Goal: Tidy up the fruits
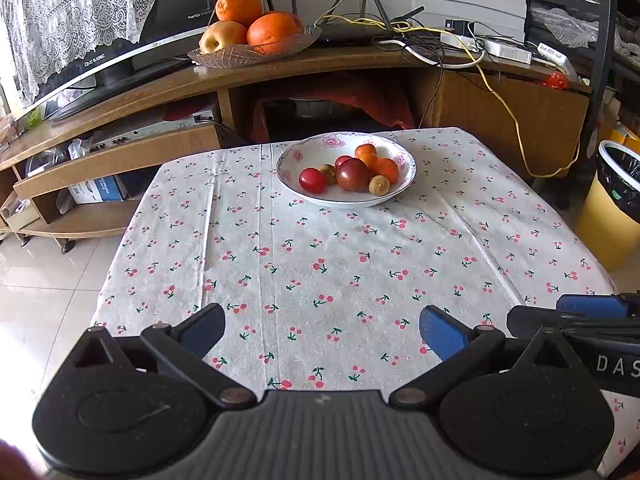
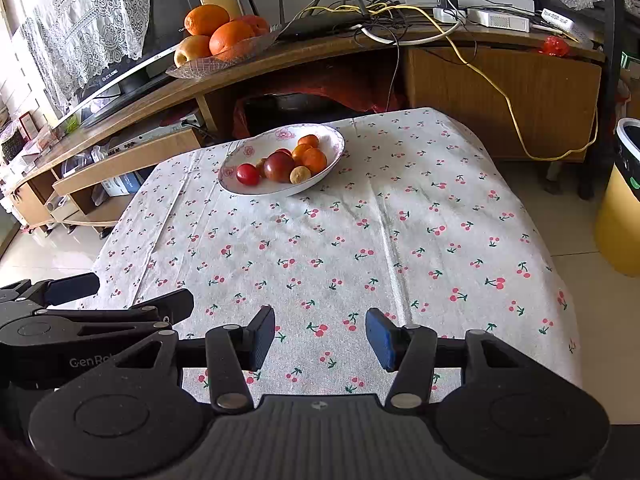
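Two hand-held grippers hung side by side over the near edge of a bench (image 1: 320, 264) covered in a cherry-print cloth. The left hand-held gripper (image 1: 322, 334) had its fingers spread wide with nothing between them. Just to its right, the right hand-held gripper (image 2: 320, 338) was also spread and empty, its gap narrower. Well beyond both, at the far side of the bench, sat a white flowered bowl (image 1: 396, 194). It held small fruits (image 1: 354, 174) touching one another: a red one at the left, a large dark red one in the middle, orange ones behind and to the right, and a tan one at the front. On the wooden cabinet behind, a glass dish (image 1: 228, 56) held oranges (image 1: 272, 32).
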A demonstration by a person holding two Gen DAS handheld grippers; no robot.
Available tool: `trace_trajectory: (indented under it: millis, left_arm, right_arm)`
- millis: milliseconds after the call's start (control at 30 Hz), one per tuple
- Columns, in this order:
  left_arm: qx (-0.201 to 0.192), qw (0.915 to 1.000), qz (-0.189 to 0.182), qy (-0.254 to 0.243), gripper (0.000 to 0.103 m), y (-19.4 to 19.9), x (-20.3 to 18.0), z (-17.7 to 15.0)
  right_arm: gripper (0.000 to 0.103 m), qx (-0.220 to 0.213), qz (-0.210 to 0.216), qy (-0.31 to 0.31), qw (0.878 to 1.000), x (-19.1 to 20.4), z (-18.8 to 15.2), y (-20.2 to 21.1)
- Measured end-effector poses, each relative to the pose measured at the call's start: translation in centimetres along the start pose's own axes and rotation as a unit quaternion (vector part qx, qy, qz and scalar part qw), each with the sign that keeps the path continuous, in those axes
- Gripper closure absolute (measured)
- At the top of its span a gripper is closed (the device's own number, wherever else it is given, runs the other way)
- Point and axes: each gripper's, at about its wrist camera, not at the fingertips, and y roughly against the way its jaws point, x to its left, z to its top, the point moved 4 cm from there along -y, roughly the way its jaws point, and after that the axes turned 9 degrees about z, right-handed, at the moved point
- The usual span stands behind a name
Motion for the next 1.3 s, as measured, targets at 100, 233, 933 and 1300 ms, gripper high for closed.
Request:
trace_trajectory:
  millis: [100, 233, 933, 1300]
  left_arm:
    - [0.000, 1.0000, 0.001, 0.000, 0.000, 0.01, -0.01, -0.01]
    - [0.002, 1.0000, 0.001, 0.001, 0.000, -0.06, -0.02, 0.01]
    - [0.005, 1.0000, 0.004, -0.001, 0.000, -0.31, -0.04, -0.16]
    - [0.006, 1.0000, 0.006, -0.003, 0.000, -0.43, -0.07, -0.30]
  right_arm:
    - [0.056, 0.000, -0.001, 0.000, 1.000, 0.01, -0.05, -0.01]
    - [0.056, 0.001, -0.001, 0.001, 1.000, 0.03, -0.07, -0.10]
    - [0.056, 0.007, -0.005, 0.003, 1.000, 0.05, -0.23, -0.37]
    - [0.056, 0.008, -0.006, 0.005, 1.000, 0.06, -0.22, -0.41]
